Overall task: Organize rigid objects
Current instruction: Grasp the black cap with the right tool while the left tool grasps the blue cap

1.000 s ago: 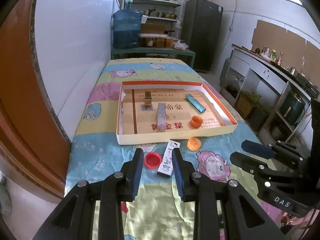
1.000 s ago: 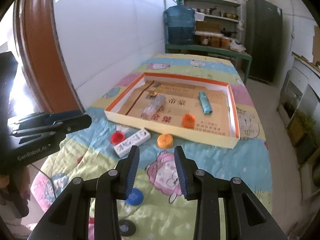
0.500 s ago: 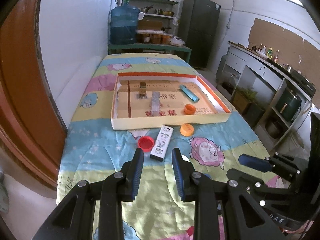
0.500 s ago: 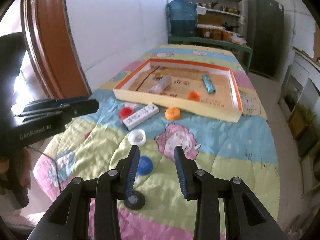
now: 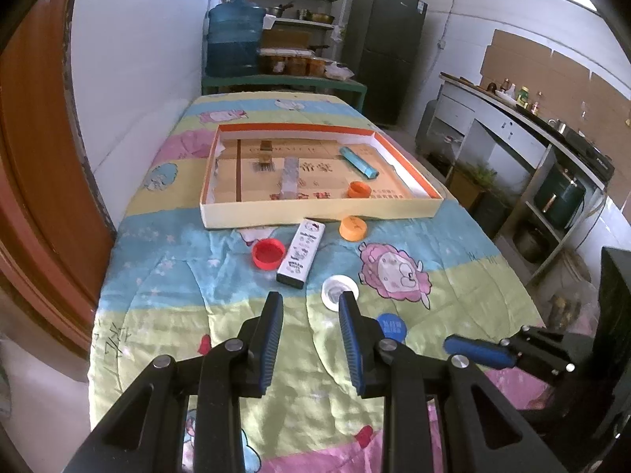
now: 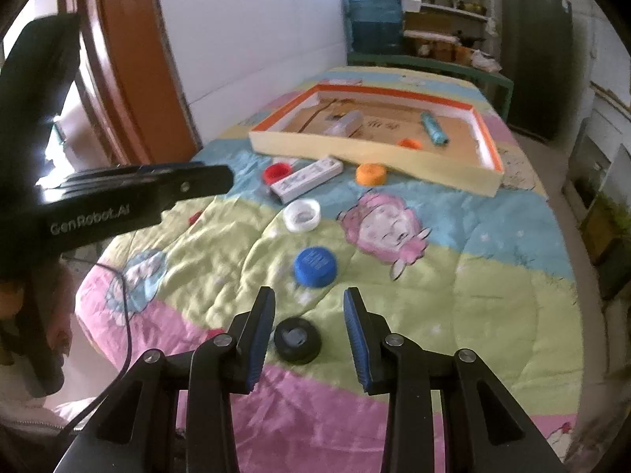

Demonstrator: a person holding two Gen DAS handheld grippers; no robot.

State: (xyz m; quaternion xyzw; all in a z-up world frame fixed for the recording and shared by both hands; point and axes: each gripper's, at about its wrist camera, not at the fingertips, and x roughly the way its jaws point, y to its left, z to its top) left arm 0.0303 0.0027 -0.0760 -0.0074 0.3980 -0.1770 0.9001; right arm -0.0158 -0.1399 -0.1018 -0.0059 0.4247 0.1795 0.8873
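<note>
A shallow cardboard tray [image 5: 315, 215] [image 6: 370, 151] with an orange rim lies on the quilt and holds a clear bottle [image 5: 290, 177], a teal tube [image 5: 358, 161], a small brush [image 5: 265, 155] and an orange cap [image 5: 359, 189]. In front of it lie a white remote [image 5: 301, 254] [image 6: 307, 179], a red cap [image 5: 268, 253] [image 6: 277, 172], an orange cap [image 5: 353, 228] [image 6: 370, 173], a white cap [image 5: 339, 291] [image 6: 301, 215], a blue cap [image 5: 391, 327] [image 6: 315, 266] and a black cap [image 6: 296, 339]. My left gripper [image 5: 309, 333] is open and empty, just short of the white cap. My right gripper [image 6: 309, 333] is open, with the black cap between its fingers on the quilt.
The cartoon quilt [image 5: 197, 276] covers a table along a white wall on the left. A wooden door frame [image 5: 35, 157] stands at the near left. A water jug [image 5: 232, 39], shelves and a fridge [image 5: 384, 86] stand beyond the far end. A counter [image 5: 532, 126] runs on the right.
Both grippers have pulled back toward the near end of the table. The tray and objects look farther away; the white, blue and black caps have come into view. Both stay open.
</note>
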